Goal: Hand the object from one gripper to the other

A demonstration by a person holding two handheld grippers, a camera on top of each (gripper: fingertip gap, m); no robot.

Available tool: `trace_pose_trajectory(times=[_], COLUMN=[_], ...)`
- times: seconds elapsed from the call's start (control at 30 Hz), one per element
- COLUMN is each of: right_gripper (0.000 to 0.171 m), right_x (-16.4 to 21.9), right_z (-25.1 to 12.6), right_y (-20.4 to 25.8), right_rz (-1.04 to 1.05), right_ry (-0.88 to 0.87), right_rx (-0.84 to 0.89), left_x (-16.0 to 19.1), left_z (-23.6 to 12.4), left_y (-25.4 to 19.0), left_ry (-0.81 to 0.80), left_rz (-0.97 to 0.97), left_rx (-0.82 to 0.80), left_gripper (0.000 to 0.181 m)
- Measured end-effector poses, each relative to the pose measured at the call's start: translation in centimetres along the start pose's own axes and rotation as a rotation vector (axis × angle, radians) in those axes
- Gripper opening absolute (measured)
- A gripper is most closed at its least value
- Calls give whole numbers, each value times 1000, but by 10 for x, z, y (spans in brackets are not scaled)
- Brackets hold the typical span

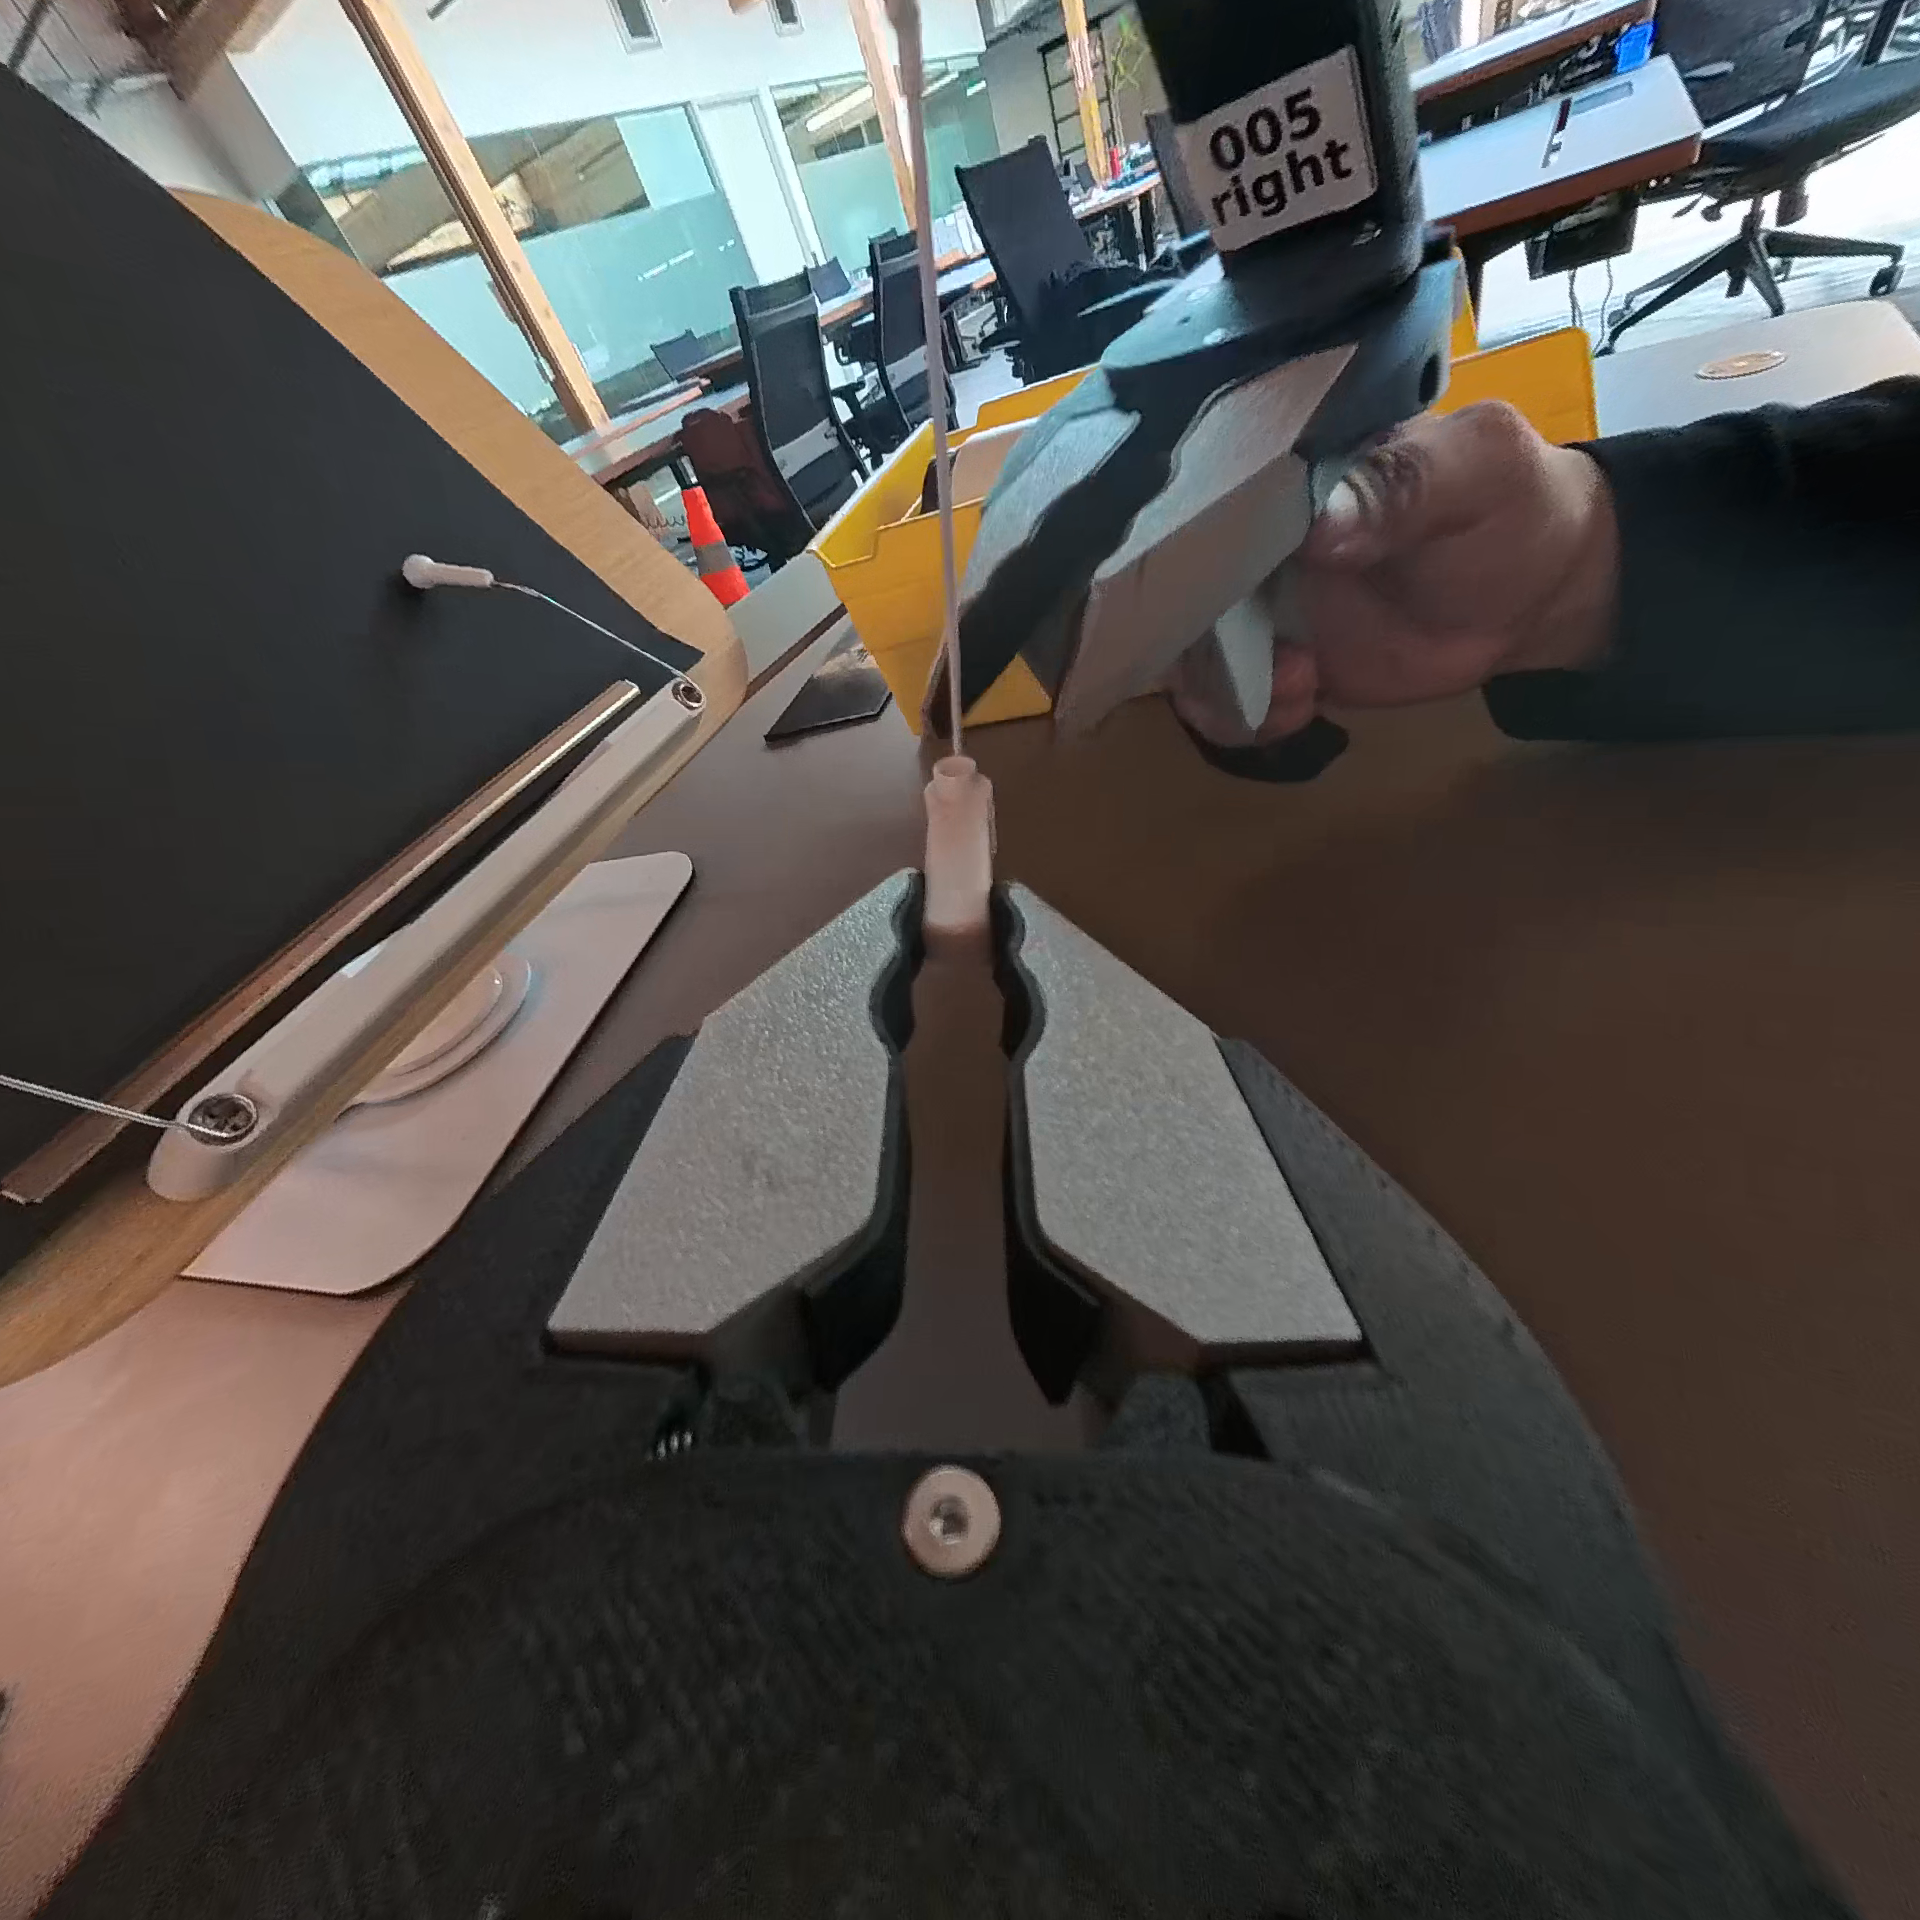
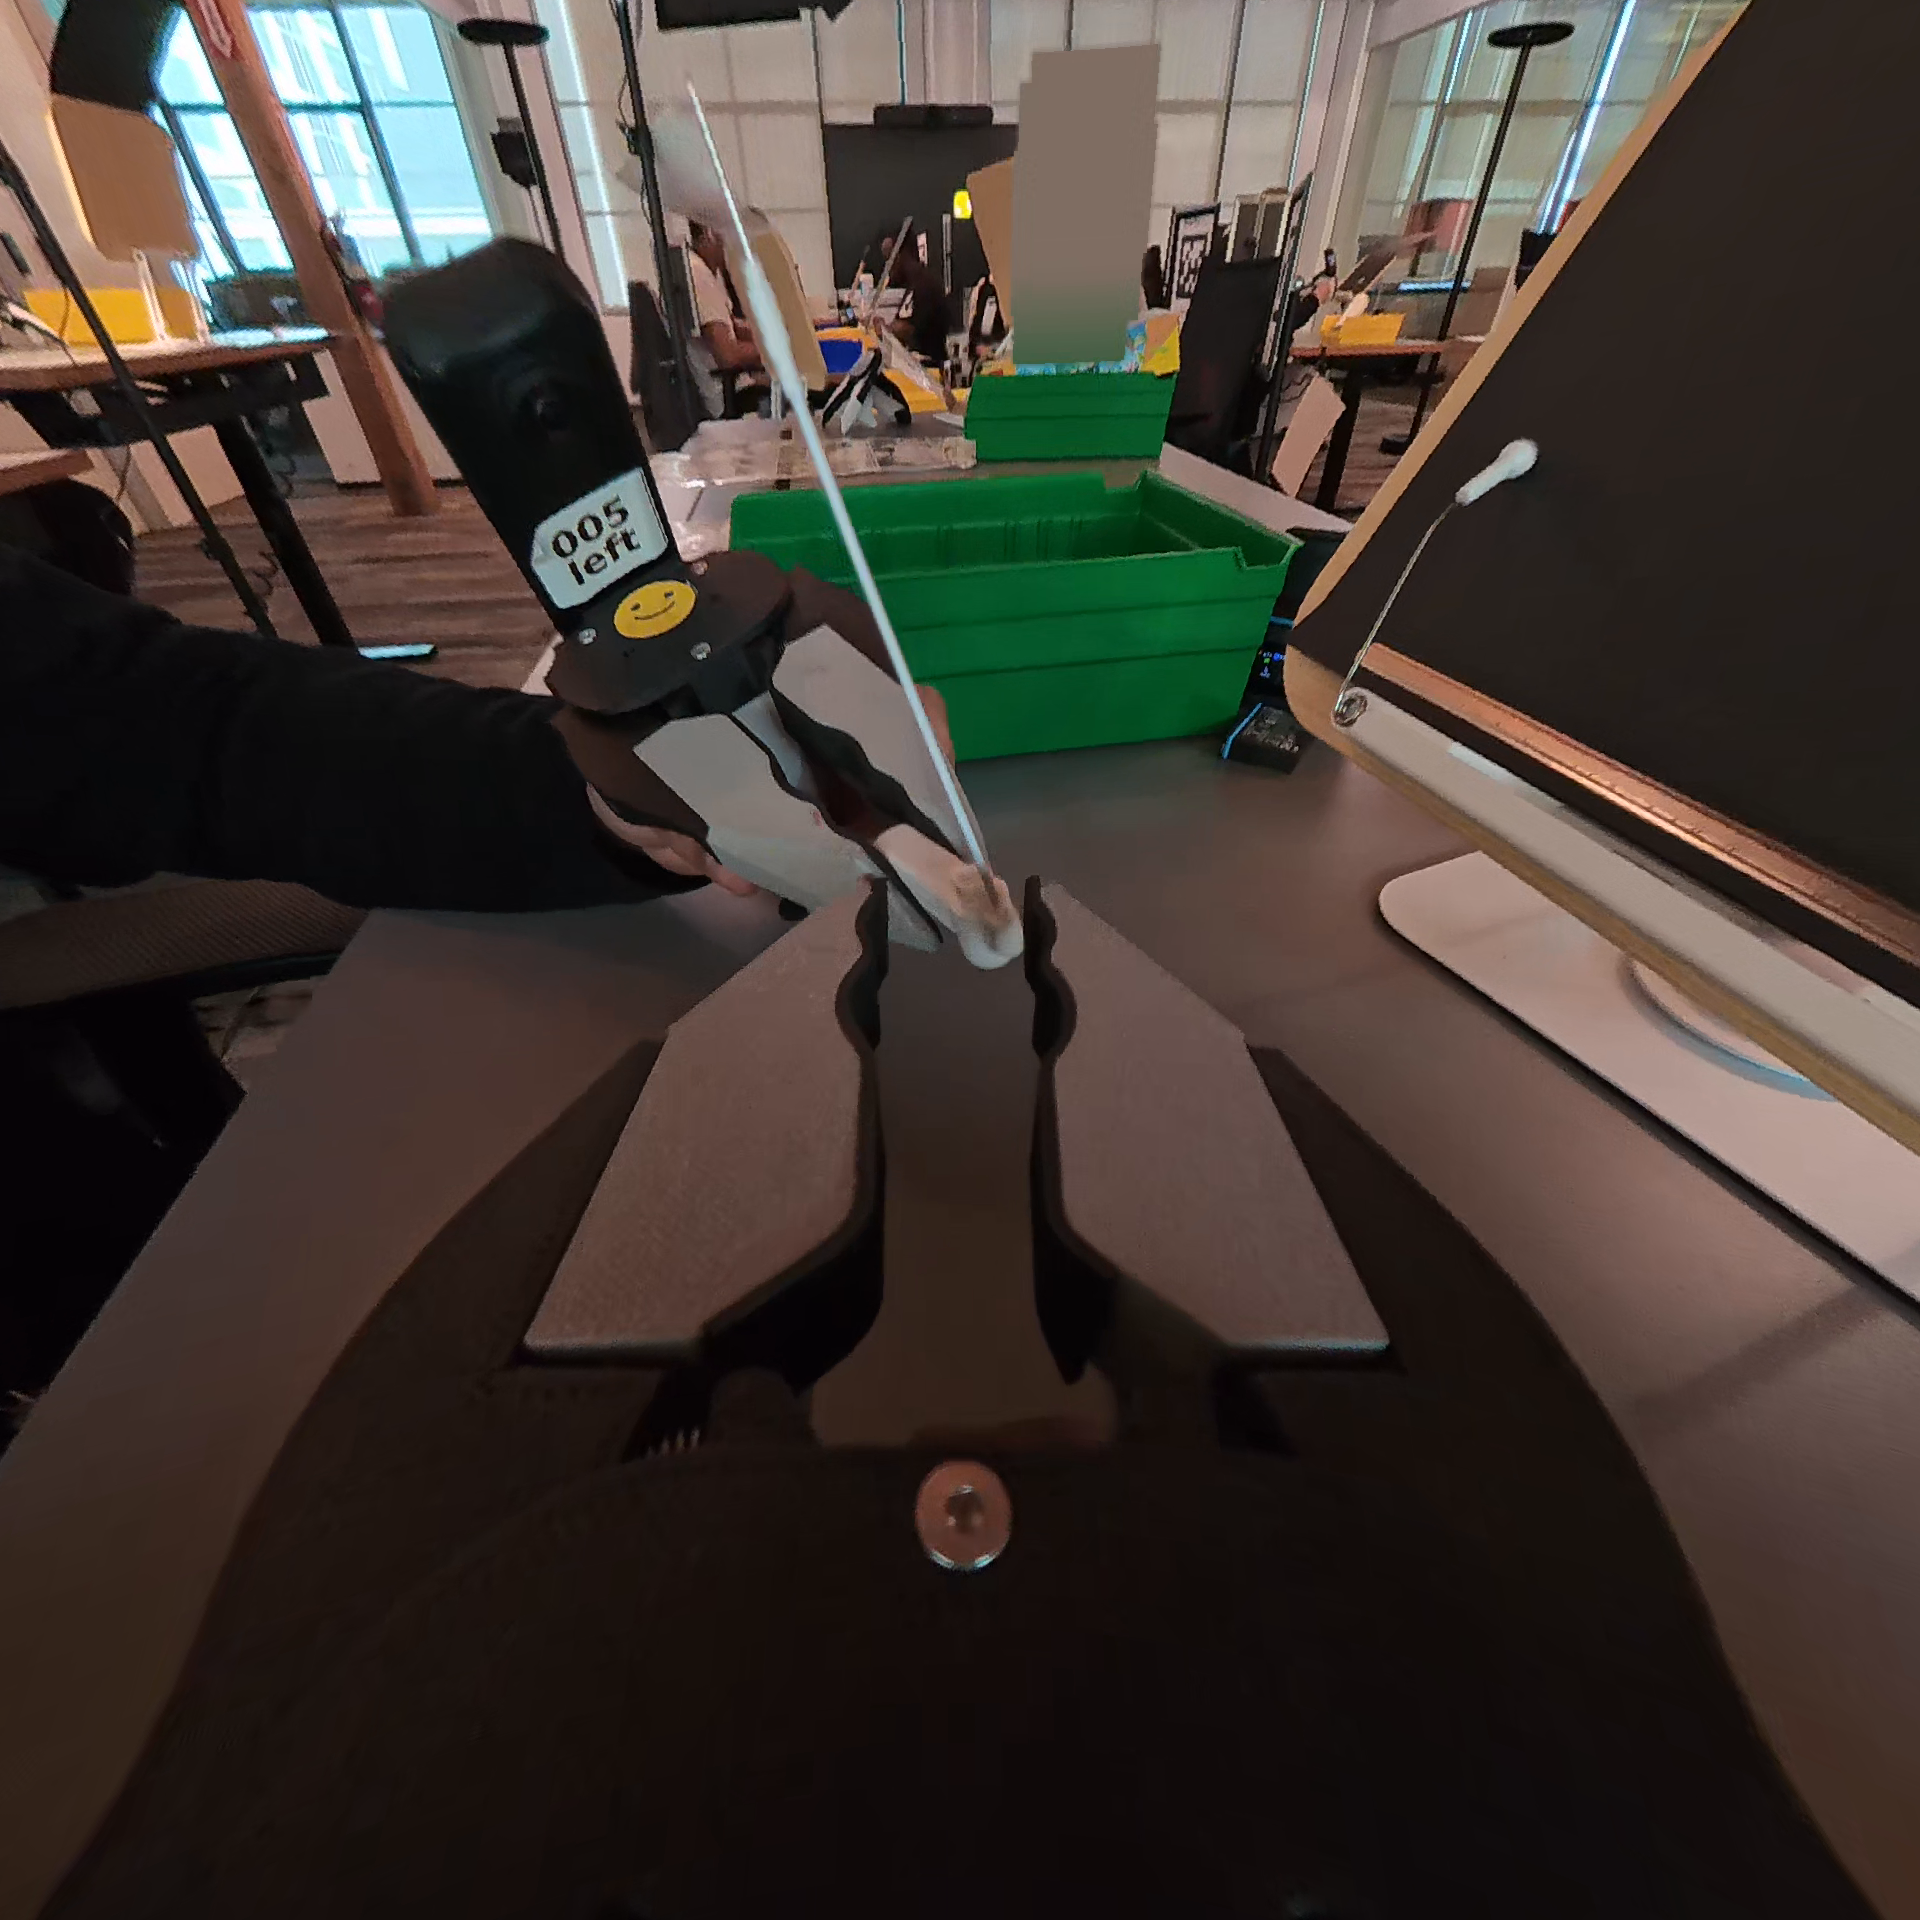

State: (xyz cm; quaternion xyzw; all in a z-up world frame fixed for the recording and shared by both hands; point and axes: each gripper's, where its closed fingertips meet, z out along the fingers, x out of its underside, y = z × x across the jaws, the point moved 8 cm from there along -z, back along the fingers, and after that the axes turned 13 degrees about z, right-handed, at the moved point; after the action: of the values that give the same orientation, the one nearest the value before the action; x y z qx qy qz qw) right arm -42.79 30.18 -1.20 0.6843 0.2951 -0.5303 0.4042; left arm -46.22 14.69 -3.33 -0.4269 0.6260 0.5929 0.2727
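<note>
The object is a thin white stick with a thick white cylindrical handle (image 1: 958,847). My left gripper (image 1: 956,920) is shut on the handle, and the stick points up and away. In the right wrist view the left gripper (image 2: 920,868) comes in from the left with the handle (image 2: 977,914) in it. My right gripper (image 2: 956,909) is open, and the handle's end lies between its fingertips without visible pinching. In the left wrist view the right gripper (image 1: 1008,717) hangs from the upper right, jaws apart, just above the handle and beside the stick (image 1: 940,468).
A tilted black board on a white stand (image 1: 436,1091) is at my left; it shows at the right in the right wrist view (image 2: 1662,468). A yellow bin (image 1: 894,613) sits beyond the grippers. A green bin (image 2: 1039,634) and a small black device (image 2: 1262,732) sit on the brown table (image 1: 1455,1039). Both grippers' tips are close together, under 4 cm apart.
</note>
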Motion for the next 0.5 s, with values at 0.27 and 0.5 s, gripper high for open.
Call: trace_pose_trajectory(times=[0.27,0.5], right_gripper=[25,0], right_x=[-26,-32], right_z=[-11,-12], right_y=[16,21], right_rz=[47,59], right_ry=[-206,-233], right_rx=[-88,-82], left_x=[8,4], left_z=[8,9], left_y=[-9,-15], left_ry=[65,59], left_rz=[-26,-25], left_rx=[93,124], left_gripper=[9,9])
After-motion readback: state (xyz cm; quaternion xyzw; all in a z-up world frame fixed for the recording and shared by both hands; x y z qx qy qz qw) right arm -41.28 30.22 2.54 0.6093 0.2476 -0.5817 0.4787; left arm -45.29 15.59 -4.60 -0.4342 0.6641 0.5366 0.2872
